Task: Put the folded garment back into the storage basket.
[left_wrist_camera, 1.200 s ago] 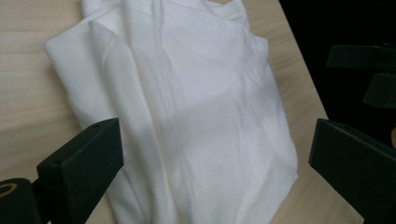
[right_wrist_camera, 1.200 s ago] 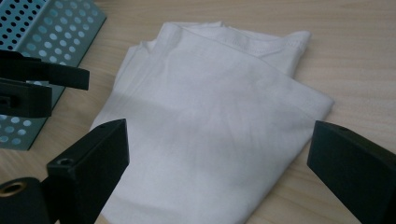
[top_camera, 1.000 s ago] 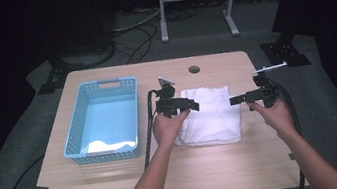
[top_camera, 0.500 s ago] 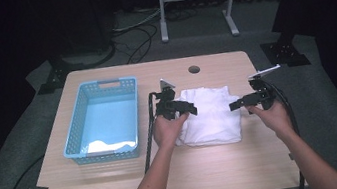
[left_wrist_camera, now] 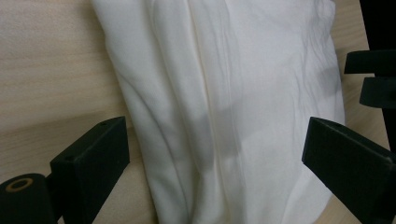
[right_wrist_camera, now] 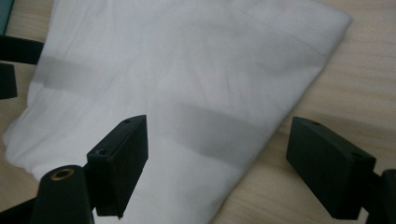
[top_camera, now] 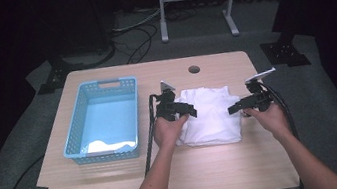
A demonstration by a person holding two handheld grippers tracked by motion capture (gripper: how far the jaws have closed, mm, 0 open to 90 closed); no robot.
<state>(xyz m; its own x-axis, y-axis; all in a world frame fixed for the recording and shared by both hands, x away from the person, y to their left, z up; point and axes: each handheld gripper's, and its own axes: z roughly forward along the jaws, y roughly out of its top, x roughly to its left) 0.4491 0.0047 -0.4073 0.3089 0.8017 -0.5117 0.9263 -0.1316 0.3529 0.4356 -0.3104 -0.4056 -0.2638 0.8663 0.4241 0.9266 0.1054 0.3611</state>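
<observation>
A folded white cloth (top_camera: 210, 113) lies flat in the middle of the wooden table (top_camera: 119, 182). My left gripper (top_camera: 188, 112) sits at its left edge, open. In the left gripper view the jaws (left_wrist_camera: 217, 140) stand wide over the cloth (left_wrist_camera: 233, 93) without pressing it. My right gripper (top_camera: 235, 108) is at the cloth's right edge. Its jaws (right_wrist_camera: 219, 130) have just been closing but are still open, with the cloth's edge (right_wrist_camera: 187, 79) between them and untouched. Each gripper's tips show in the other's view.
A light blue plastic basket (top_camera: 74, 139) stands left of the cloth, with some white cloth (top_camera: 108, 145) at its near end. A round hole (top_camera: 194, 69) is near the table's far edge. A metal stand (top_camera: 193, 0) and cables are on the floor behind.
My right gripper has shifted slightly down and in toward the cloth's right edge. The left hand and the cloth have stayed in place.
</observation>
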